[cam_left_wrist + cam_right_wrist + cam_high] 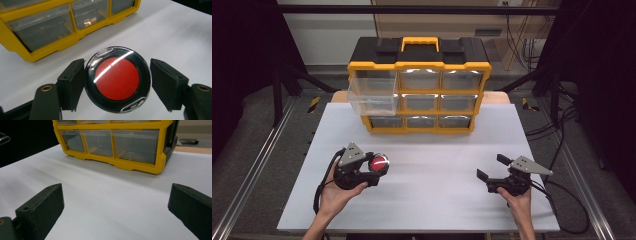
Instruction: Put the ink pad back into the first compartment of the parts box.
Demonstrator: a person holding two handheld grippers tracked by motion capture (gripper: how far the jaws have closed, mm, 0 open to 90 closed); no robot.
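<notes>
**Round compact held edgewise in the left claw, above the tabletop**

The left claw [379, 164] pinches a round compact [117, 79] (black rim, red centre, glossy clear lid) across its width. In the left gripper view the left pad [73, 83] bears on the rim at 9 o'clock; the right pad [166, 83] stands at 3 o'clock, and whether it touches the rim or leaves a sliver of gap is hard to tell. Seen from the high view, the compact sits toward 8 o'clock on the white tabletop [432, 195], in front of the yellow drawer organizer [419, 90], whose top-left drawer [373, 92] is pulled out.

Handling (a judgement): the compact looks light and rigid, but its polished lid and curved rim should be slippery, so a grip set off the widest line may let it squirt out or rotate. The best hold is straight across the rim, pads opposite one another and clear of the small catch at 11 o'clock and the hinge at 5 o'clock. The clear lid may scratch or crack under a hard squeeze.

The right claw [493, 167] rests toward 4 o'clock with its jaws spread wide, nothing between them, the bare tabletop beneath.
</notes>
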